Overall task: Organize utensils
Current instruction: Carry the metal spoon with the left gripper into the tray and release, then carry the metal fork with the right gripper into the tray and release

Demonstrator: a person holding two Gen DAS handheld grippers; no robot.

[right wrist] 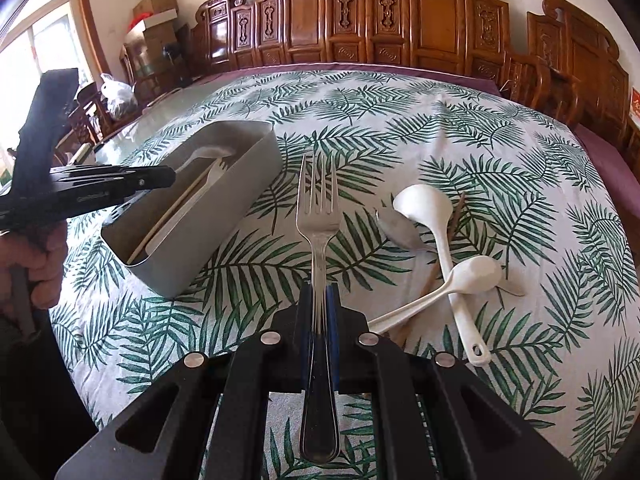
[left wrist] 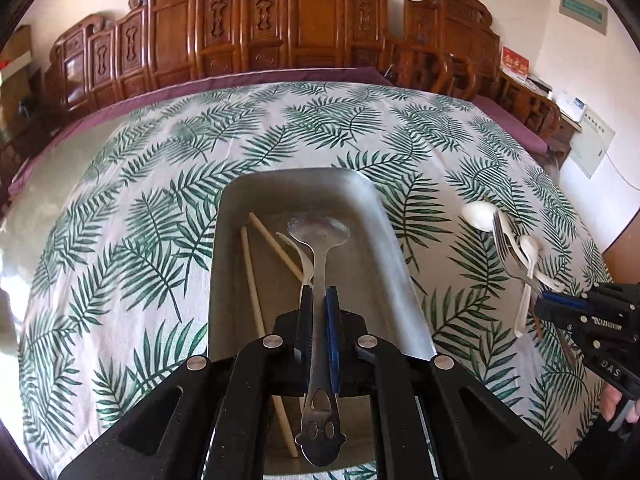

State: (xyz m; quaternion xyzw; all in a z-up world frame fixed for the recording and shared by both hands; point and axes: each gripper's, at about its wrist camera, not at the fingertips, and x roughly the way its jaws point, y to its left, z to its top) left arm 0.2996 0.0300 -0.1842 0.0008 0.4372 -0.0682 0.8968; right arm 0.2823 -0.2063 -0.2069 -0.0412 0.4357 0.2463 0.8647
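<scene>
1. Left wrist view: the left tongs (left wrist: pixel 319 300) were clamped on a metal spoon (left wrist: pixel 319 264) held over the grey bin (left wrist: pixel 394 256). Only here did the bin's floor show, with chopsticks (left wrist: pixel 252 276) and a white fork (left wrist: pixel 298 254) lying in it.

2. Right wrist view: the right tongs (right wrist: pixel 319 300) gripped a metal fork (right wrist: pixel 318 216) above the leaf-print tabletop (right wrist: pixel 520 208). Only here were two white ladles (right wrist: pixel 440 240) seen plainly, crossed beside another spoon (right wrist: pixel 396 228), right of the bin.

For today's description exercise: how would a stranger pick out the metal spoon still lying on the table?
Look right of the grey tray, at the utensils on the leaf-print cloth. The metal spoon lies partly under two white spoons; it alone is shiny steel.
</scene>
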